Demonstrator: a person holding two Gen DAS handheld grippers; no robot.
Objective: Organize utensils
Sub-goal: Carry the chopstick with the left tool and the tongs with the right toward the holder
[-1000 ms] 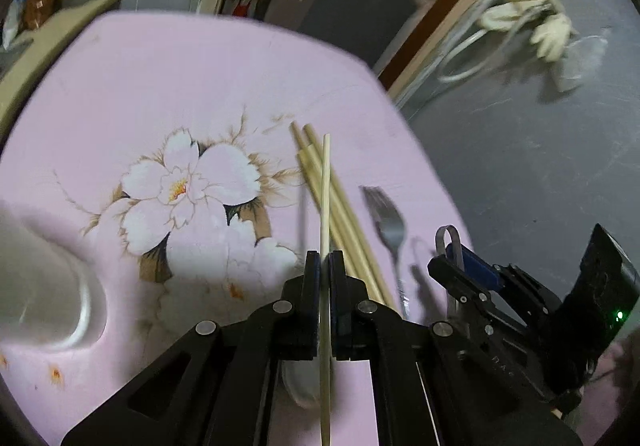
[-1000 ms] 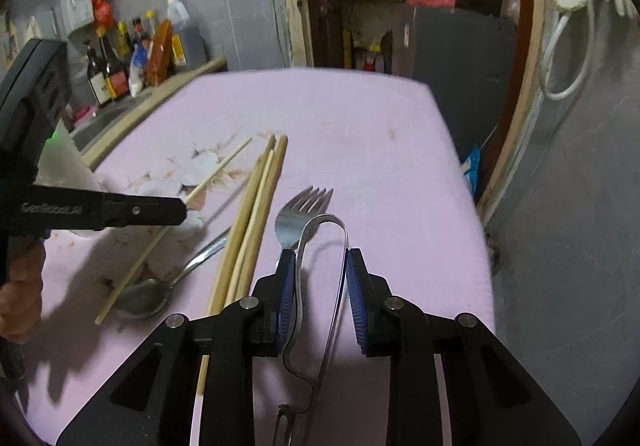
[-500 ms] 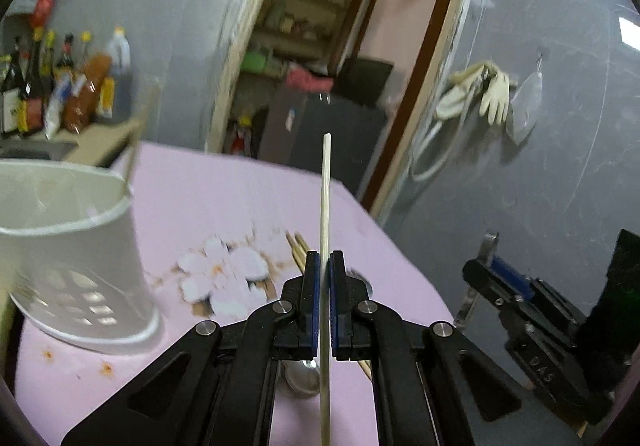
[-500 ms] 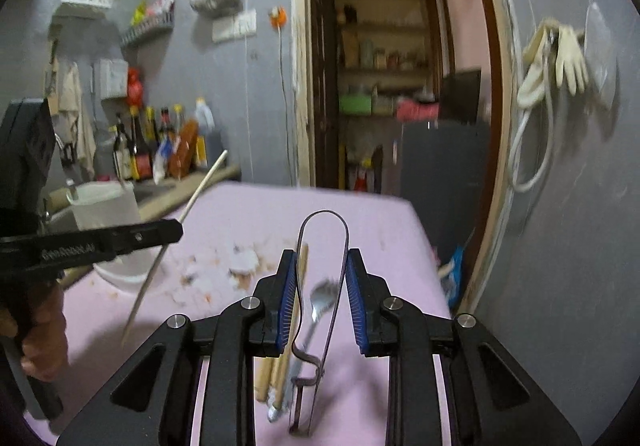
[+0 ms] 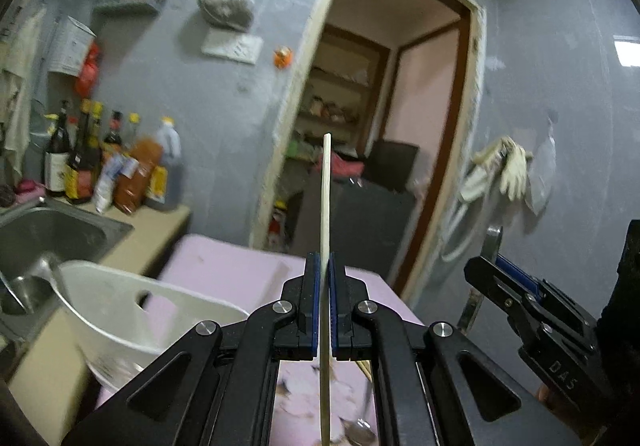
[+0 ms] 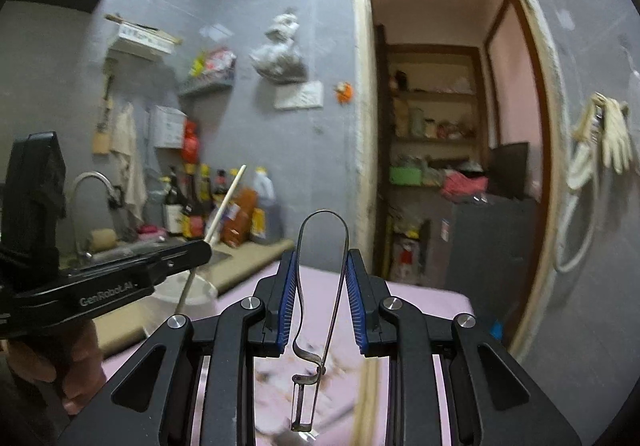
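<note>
Since the earlier frames both grippers have lifted off the pink table (image 5: 240, 270) and tilted up toward level, so the views that looked down on the flowered cloth now face the grey wall and the open doorway (image 6: 452, 126). The chopstick (image 5: 326, 230) has come up with the left gripper (image 5: 325, 310): its jaws are pressed together on the stick about mid-length, the thin end standing up in front of the doorway and the other end running down out of the frame. The wire-handled peeler (image 6: 320, 286) has risen with the right gripper (image 6: 322, 302), whose blue pads pinch the looped handle from both sides while the blade end hangs below.

The white holder (image 5: 132, 310), with cut-out holes in its wall, sits at the near left of the table just beside the counter and sink (image 5: 52, 230), below and left of the chopstick. The rest of the chopsticks (image 6: 366, 398) and a spoon (image 5: 360, 434) lie on the cloth underneath, blurred.

Both utensils look clear of the table and ready to carry; the likely next step is lowering them into the holder, the chopstick being nearer to it.
</note>
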